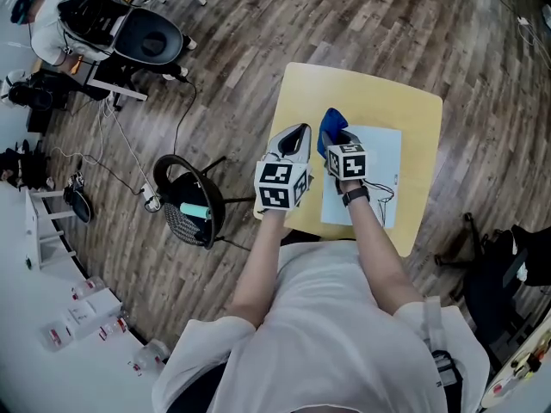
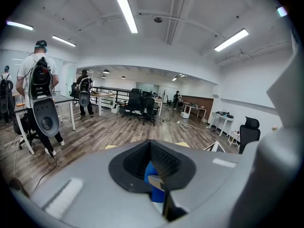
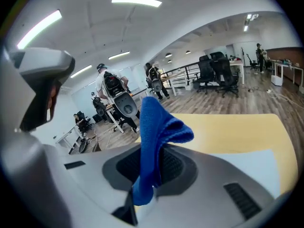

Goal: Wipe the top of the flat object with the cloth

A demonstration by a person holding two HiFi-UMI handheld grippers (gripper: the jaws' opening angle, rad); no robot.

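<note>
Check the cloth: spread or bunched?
Bunched: the cloth is pinched in the right claw and stands up as a folded clump, not laid flat.

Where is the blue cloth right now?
The blue cloth is pinched in the right gripper. In the head view it sits mid-picture, at the far left corner of the white sheet on the yellow table.

Strip lights (image 2: 127, 13) shine over a wood floor (image 1: 362, 15) and black chairs (image 2: 142, 106).
</note>
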